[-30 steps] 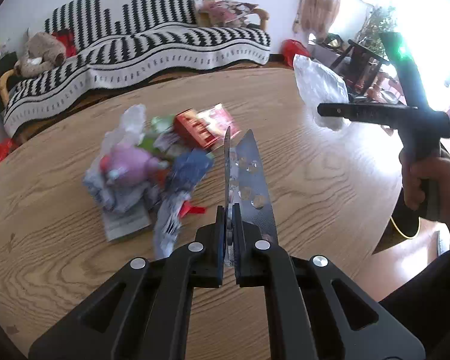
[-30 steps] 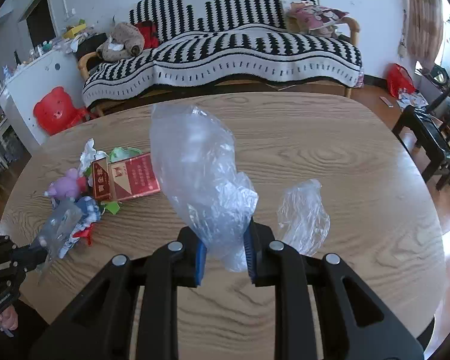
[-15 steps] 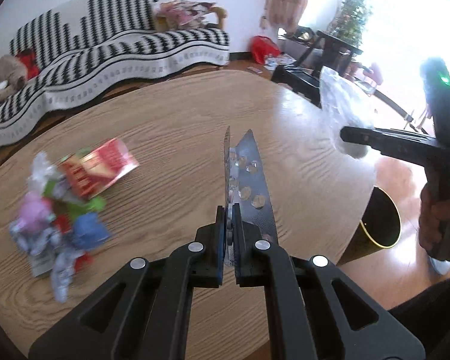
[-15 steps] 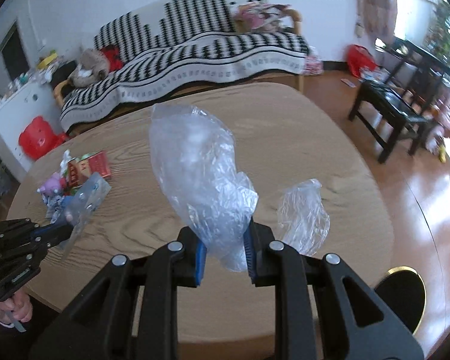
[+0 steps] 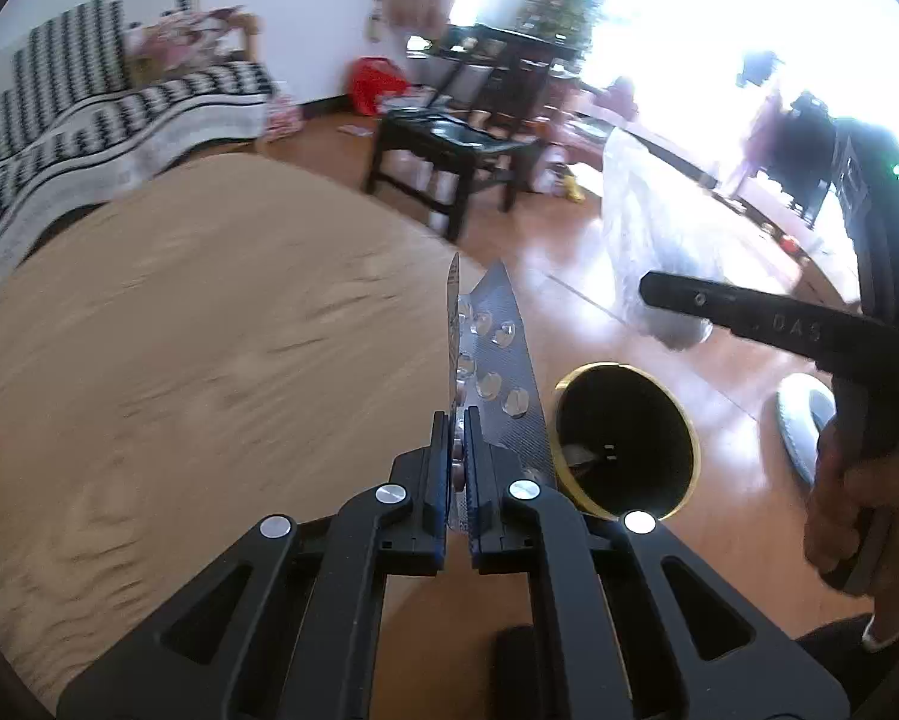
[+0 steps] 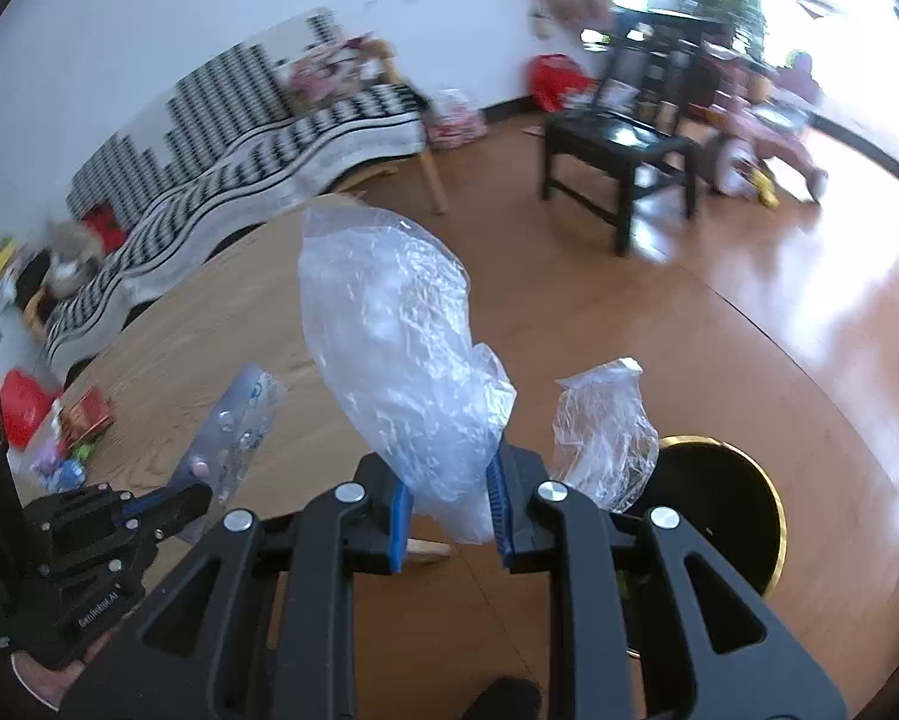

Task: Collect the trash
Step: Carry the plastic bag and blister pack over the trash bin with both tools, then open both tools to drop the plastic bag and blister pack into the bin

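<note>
A: Red and mixed colours lie at the far left of the right wrist view: one small pile of trash [image 6: 68, 441] on the wooden table [image 6: 221, 348]. How many pieces are in it?

B: I cannot count them, they are too blurred. I see one red packet on top and some purple and green bits.

A: And next to the right?

B: One left gripper [image 5: 460, 474], with its jaws closed narrow on one blister pack [image 5: 497, 372]. The pack is silver and stands up between the fingers. In the left wrist view it is over the table edge, just beside the bin.

A: How many bins?

B: One trash bin [image 5: 626, 438], black with a gold rim, standing on the wooden floor [image 6: 719, 312] beside the table. Inside it I see something pale near the bottom, but I cannot tell what it is.

A: And the right gripper [image 6: 449, 510]?

B: Its jaws are pressed on one crumpled clear plastic bag [image 6: 401, 348]. The bigger part rises above the fingers and a smaller part hangs out on the right side. It is in the air, near the bin and above the floor.

A: Further to the right?

B: One black stool [image 6: 620, 150] on the floor, well apart from the bin.
</note>
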A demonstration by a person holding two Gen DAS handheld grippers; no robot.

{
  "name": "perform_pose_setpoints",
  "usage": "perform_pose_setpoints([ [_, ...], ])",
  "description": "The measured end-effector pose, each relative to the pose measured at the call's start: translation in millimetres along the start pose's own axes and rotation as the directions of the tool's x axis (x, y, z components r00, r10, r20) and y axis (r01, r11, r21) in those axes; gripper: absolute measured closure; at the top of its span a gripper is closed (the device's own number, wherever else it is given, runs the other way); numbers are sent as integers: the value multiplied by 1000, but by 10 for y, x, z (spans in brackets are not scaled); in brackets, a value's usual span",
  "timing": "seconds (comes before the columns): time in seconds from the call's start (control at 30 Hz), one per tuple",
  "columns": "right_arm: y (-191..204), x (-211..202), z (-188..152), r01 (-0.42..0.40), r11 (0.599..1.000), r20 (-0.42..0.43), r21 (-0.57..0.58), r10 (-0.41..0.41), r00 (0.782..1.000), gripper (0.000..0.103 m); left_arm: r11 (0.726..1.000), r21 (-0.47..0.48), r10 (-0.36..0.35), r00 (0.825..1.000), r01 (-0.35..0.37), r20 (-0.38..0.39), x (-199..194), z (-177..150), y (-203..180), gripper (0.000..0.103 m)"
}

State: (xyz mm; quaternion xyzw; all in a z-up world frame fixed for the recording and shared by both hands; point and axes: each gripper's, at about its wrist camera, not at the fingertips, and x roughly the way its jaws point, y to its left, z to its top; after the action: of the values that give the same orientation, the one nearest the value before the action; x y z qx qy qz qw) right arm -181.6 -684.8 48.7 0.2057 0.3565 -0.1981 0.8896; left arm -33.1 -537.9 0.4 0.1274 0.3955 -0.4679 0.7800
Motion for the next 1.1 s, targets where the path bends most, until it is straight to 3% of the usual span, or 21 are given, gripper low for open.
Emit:
perform_pose_setpoints([
  [0.2, -842, -58, -253, 75, 988, -39, 134, -70, 997, 81, 992, 73, -98, 994, 102, -50, 574, 24, -691, 99],
  [0.47, -1772, 224, -730, 180, 926, -231, 332, -105, 967, 81, 979, 74, -174, 970, 188, -168, 1384, -72, -1136, 99],
  [0.77, -2103, 363, -960, 209, 889, -293, 408, -90, 952, 81, 980, 27, -183, 947, 197, -264, 1987, -196, -1213, 99],
  [1.1, -2153, 445, -885, 215, 886, -303, 412, -90, 949, 81, 980, 22, -183, 940, 198, -288, 2114, -243, -1278, 99],
])
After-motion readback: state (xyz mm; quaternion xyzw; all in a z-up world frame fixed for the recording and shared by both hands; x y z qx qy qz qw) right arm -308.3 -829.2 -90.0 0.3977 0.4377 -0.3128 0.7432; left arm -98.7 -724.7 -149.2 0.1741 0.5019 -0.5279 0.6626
